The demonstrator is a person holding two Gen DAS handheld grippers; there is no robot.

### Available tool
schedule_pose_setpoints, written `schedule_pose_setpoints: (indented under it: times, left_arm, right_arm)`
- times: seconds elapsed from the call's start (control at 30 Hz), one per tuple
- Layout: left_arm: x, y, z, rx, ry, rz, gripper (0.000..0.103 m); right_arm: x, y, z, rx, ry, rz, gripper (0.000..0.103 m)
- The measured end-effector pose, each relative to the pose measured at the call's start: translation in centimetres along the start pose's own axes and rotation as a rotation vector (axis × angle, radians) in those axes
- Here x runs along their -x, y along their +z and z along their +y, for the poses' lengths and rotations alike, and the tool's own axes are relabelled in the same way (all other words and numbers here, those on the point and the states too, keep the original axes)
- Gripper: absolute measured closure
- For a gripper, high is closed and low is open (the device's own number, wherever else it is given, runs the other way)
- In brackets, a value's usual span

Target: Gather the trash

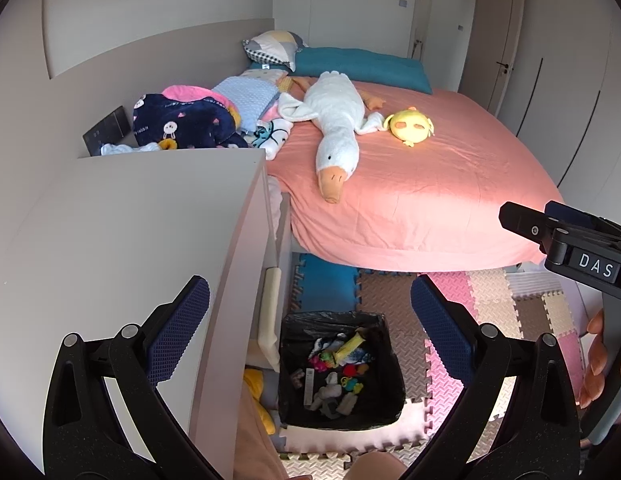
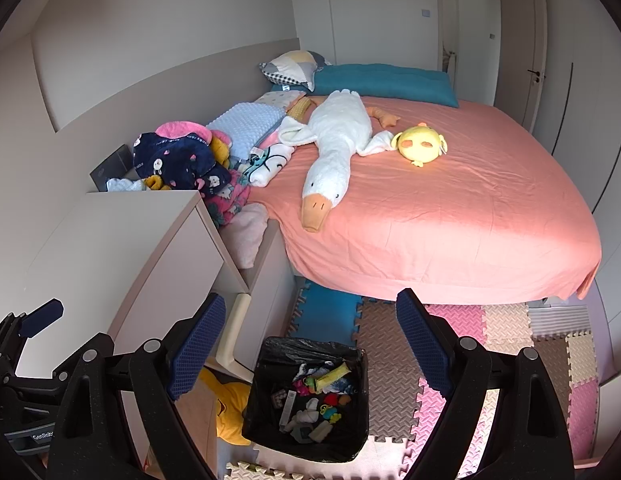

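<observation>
Right wrist view: claw [image 2: 310, 344] blocks the bin's [image 2: 262, 408] corner.

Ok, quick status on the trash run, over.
Left tongs open, empty. Right tongs open, empty. Bin on the floor mat below, bag-lined, scraps inside. Nothing in the way; white cabinet close on the left.
</observation>
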State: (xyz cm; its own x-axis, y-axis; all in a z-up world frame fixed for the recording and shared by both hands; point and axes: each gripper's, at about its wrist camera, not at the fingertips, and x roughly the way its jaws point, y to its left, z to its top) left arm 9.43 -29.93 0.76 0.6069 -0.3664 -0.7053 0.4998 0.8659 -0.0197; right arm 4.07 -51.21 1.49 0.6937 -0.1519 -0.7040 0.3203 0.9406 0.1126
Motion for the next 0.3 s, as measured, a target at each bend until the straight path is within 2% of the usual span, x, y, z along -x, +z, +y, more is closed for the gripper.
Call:
schedule_pose_setpoints:
  times: [0.17, 0.3]
  left_arm:
    - [-0.25, 0.18, 0.26, 0.027, -0.004, 0.016, 0.006]
    - [0.1, 0.04, -0.11, 0.001, -0.002, -0.013, 0.006]
  right_arm:
    - [-0.01, 0.02, 0.02, 0.0, 0.0, -0.001, 0.016]
    - [-0.04, 0.02, -0.02, 0.001, 0.0, -0.001, 0.016]
